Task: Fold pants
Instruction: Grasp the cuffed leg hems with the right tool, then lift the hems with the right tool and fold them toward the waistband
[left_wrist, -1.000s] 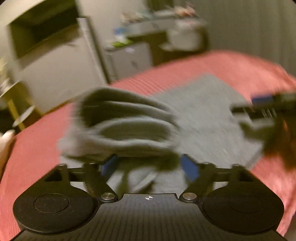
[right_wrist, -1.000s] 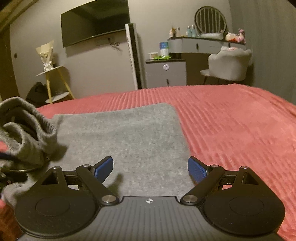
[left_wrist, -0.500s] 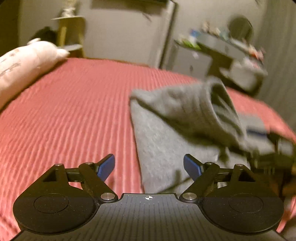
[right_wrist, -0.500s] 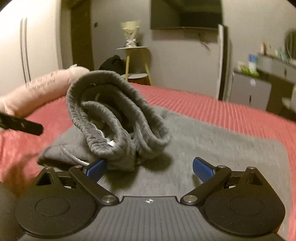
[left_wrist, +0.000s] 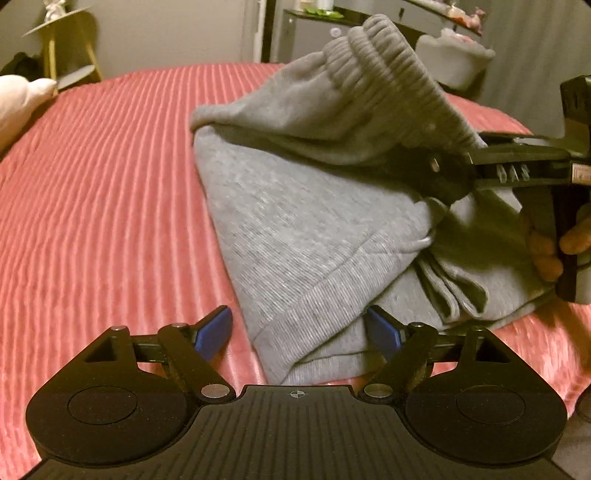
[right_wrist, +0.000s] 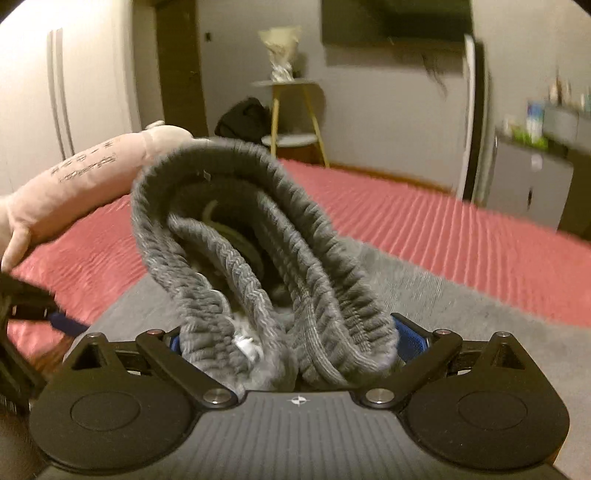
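Our right claw (right_wrist: 286, 341) now grips the ribbed waistband (right_wrist: 236, 236) of the gray pants (left_wrist: 295, 229), lifted off the red bed (left_wrist: 92, 192); half a second ago it was open. Our left claw (left_wrist: 299, 330) stays open around the folded edge.

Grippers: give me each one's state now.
Left gripper: open, holding nothing.
Right gripper: shut on the pants waistband.
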